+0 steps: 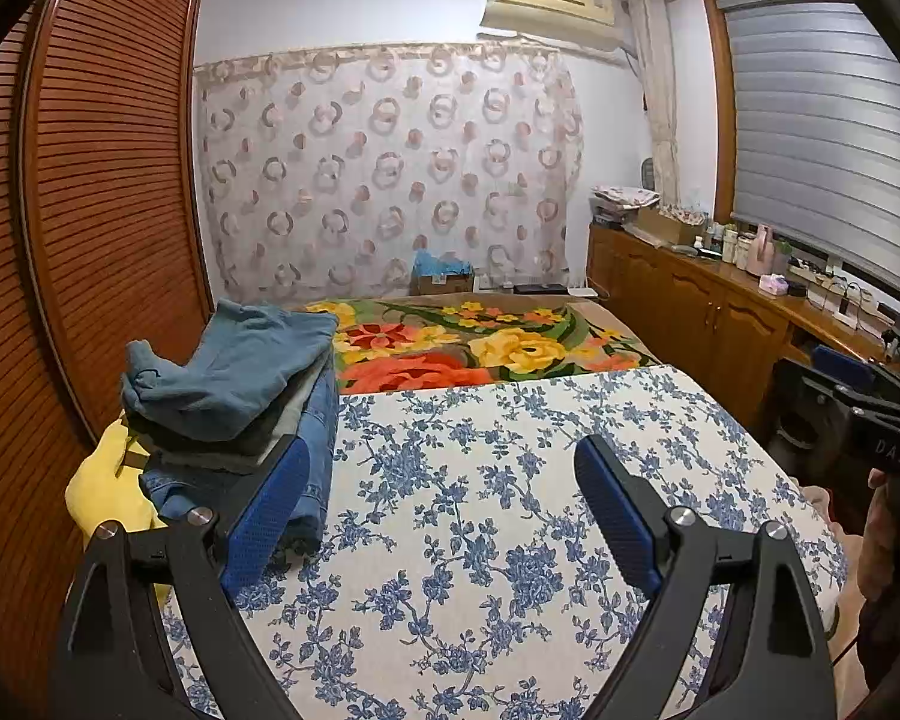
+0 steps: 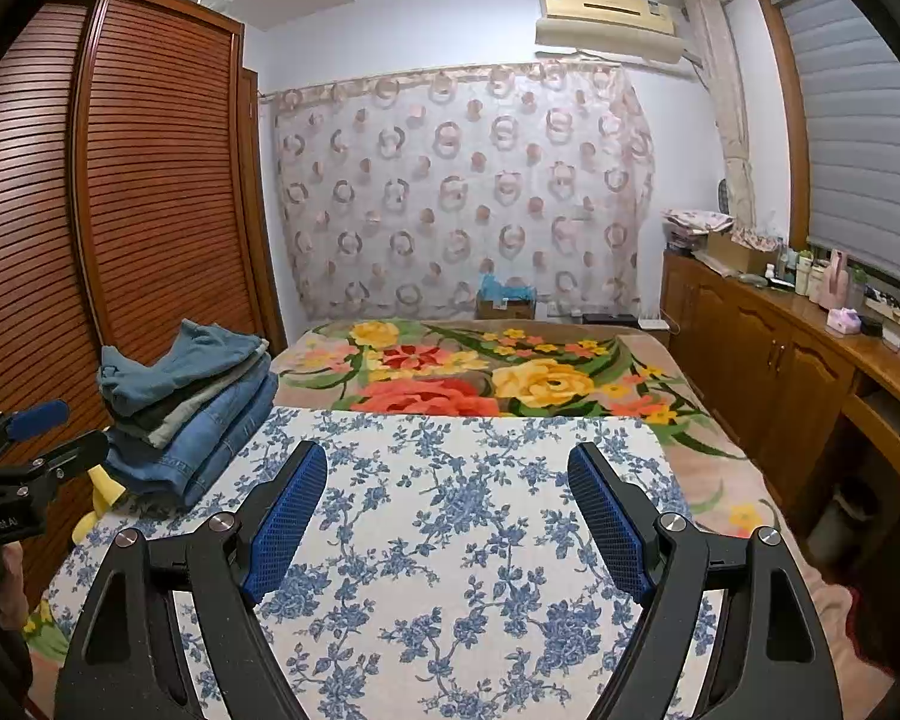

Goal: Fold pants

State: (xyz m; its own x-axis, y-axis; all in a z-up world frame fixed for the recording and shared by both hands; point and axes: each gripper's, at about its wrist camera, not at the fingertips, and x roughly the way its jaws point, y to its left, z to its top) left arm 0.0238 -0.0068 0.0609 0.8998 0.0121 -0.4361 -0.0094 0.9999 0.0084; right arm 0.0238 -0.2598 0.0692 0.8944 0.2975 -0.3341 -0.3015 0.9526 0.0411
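Left wrist view: left claw (image 1: 441, 483) is held wide open w/ nothing between its blue pads, above a blue-floral cloth (image 1: 510, 480) spread on the bed. Right wrist view: right claw (image 2: 447, 489) is likewise spread wide & empty over the same cloth. A stack of folded pants (image 2: 192, 408) is seen at the cloth's left edge, beside the louvred wardrobe (image 2: 150, 180); a yellow item (image 1: 105, 486) is tucked just beside it.

Left gripper (image 1: 444, 480) and right gripper (image 2: 447, 480): jaws wide, empty.
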